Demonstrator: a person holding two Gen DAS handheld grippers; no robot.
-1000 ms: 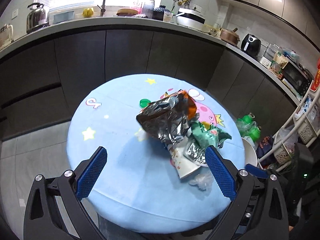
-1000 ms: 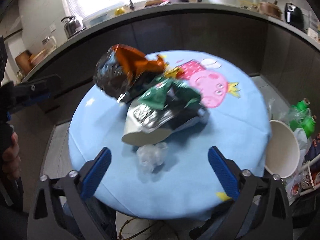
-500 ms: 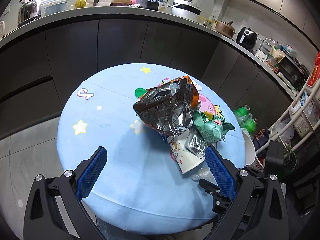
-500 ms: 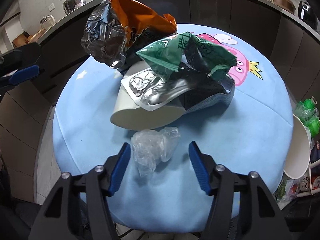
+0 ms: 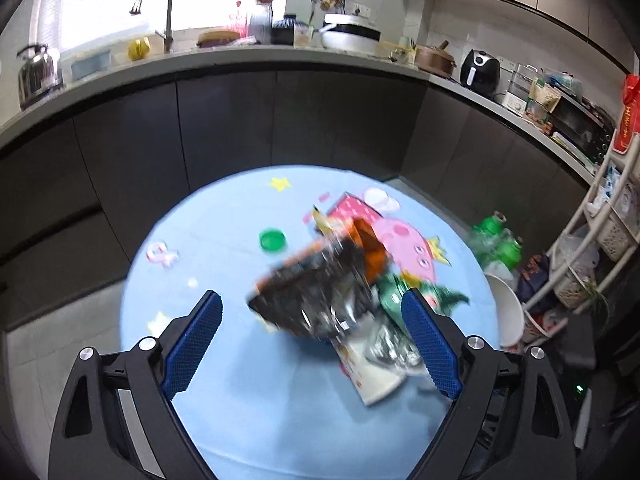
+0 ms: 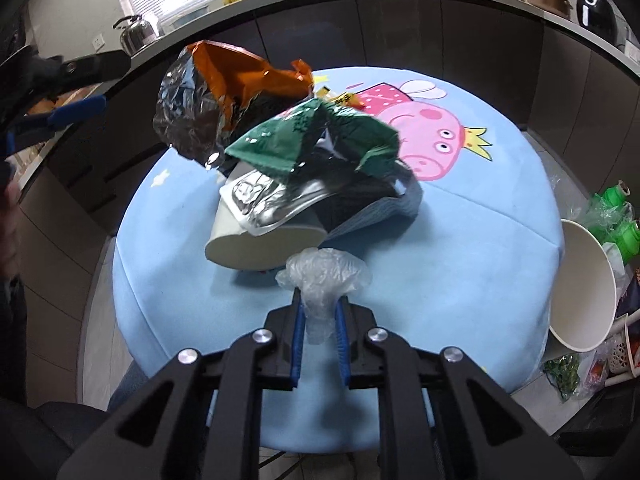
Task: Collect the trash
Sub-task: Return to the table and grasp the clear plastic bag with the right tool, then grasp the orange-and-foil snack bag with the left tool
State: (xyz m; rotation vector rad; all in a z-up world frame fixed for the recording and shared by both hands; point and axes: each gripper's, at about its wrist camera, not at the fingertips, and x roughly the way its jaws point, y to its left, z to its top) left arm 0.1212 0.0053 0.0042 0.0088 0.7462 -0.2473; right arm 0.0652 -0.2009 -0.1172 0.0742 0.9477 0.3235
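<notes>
My right tongs (image 6: pixel 319 330), just closed, pinch the plastic wad (image 6: pixel 322 276) beside the paper cup (image 6: pixel 256 246); my left tongs (image 5: pixel 310 344) hover spread.

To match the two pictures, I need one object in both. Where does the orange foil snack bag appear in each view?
Left wrist view: orange foil snack bag, blurred, just below centre, between the open left claw's fingers.
Right wrist view: bag upper left of centre, topping the trash pile, beyond the right claw.
Shared landmark: the pink pig print on the blue table, right of the bag in both.
</notes>
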